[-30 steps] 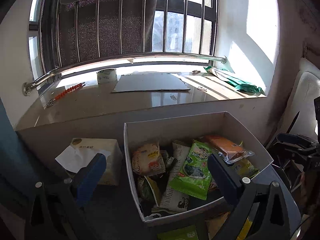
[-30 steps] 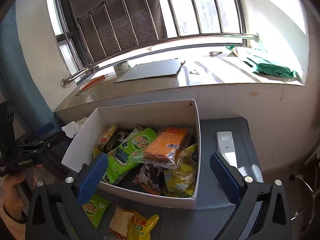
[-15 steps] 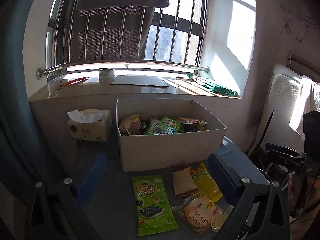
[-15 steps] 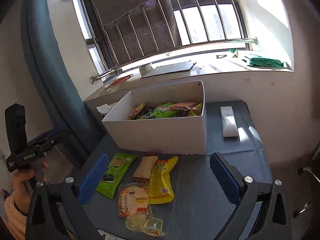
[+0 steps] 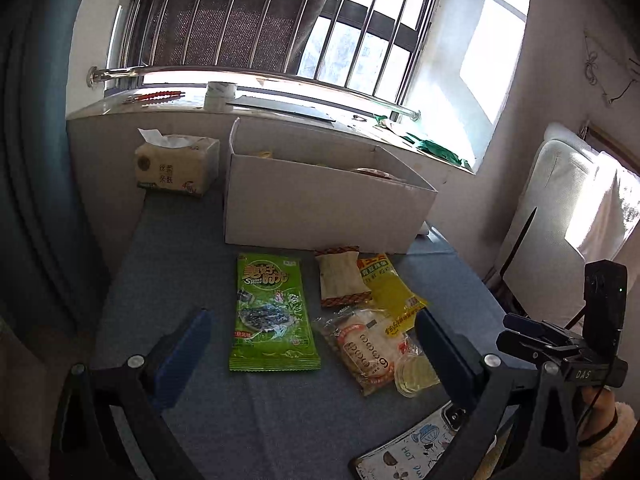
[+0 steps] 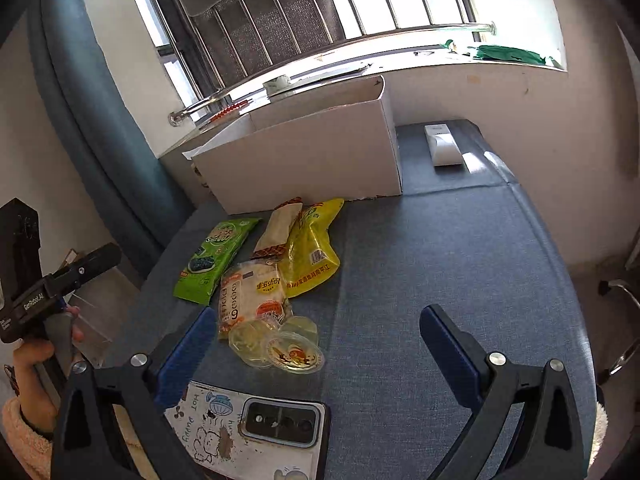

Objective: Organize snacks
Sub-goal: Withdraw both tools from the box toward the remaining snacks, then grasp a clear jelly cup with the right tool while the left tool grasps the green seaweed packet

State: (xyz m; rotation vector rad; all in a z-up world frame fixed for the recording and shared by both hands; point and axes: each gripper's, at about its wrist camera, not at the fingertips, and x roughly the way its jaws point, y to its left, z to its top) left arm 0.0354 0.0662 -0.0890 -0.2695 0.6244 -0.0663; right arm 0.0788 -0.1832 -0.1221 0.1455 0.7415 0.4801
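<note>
A white cardboard box [image 5: 320, 208] [image 6: 304, 164] holding snacks stands at the back of the blue table. In front of it lie a green seaweed packet [image 5: 270, 312] [image 6: 214, 258], a beige wafer packet [image 5: 342, 280] [image 6: 280, 228], a yellow bag [image 5: 390, 292] [image 6: 310, 256], a clear bag of round cakes [image 5: 368, 348] [image 6: 252, 292] and jelly cups [image 5: 414, 374] [image 6: 290, 350]. My left gripper [image 5: 312, 348] is open and empty, above the near table behind the snacks. My right gripper [image 6: 316, 344] is open and empty, over the jelly cups' side.
A tissue box [image 5: 176, 166] stands left of the white box. A white remote [image 6: 442, 144] lies to its right. A phone with a cartoon case [image 6: 248, 432] [image 5: 416, 444] lies at the table's near edge. The windowsill [image 5: 280, 100] runs behind.
Both grippers have pulled back and down from above the box. The box's inside has dropped out of sight and the loose snacks on the table have come into view.
</note>
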